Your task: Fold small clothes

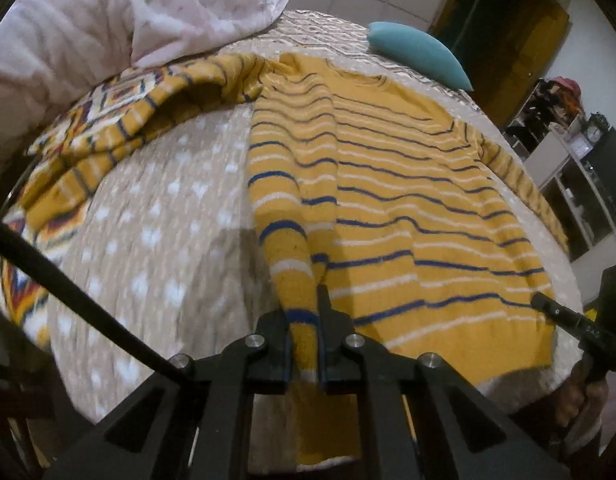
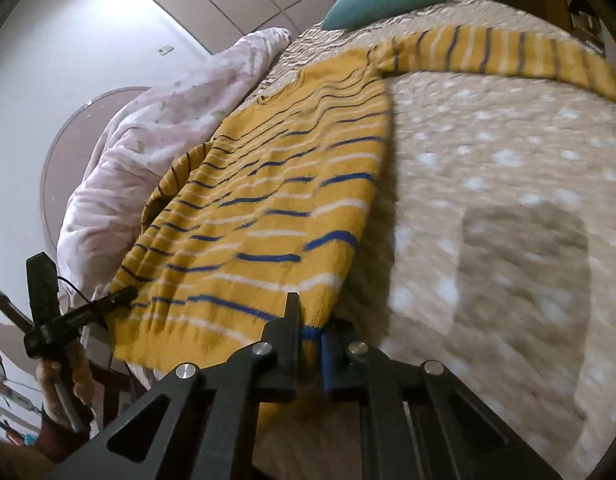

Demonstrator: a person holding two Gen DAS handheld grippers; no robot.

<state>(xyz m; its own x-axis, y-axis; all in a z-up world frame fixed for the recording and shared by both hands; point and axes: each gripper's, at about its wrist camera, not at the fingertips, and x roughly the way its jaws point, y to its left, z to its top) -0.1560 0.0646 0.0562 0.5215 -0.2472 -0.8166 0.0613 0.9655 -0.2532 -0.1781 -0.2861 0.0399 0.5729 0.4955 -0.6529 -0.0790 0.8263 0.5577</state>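
Left gripper [image 1: 305, 336] clamped on the sweater [image 1: 408, 208] sleeve cuff, sleeve folded in over the body. Right gripper [image 2: 310, 334] clamped on the sweater's hem corner at the bed edge. Sweater runs flat away from both, on the dotted bedspread [image 1: 155, 232]. Beyond left tongs: patterned garment [image 1: 107, 120], pink blanket [image 1: 107, 16]. Farthest: teal pillow [image 1: 416, 52].

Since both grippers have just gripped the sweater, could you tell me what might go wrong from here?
1. The left gripper pinches only the sleeve cuff of the striped sweater, so the knit may stretch or slip out.
2. The far sleeve lies spread across the bedspread and may drag.
3. The patterned garment nearby could get caught.
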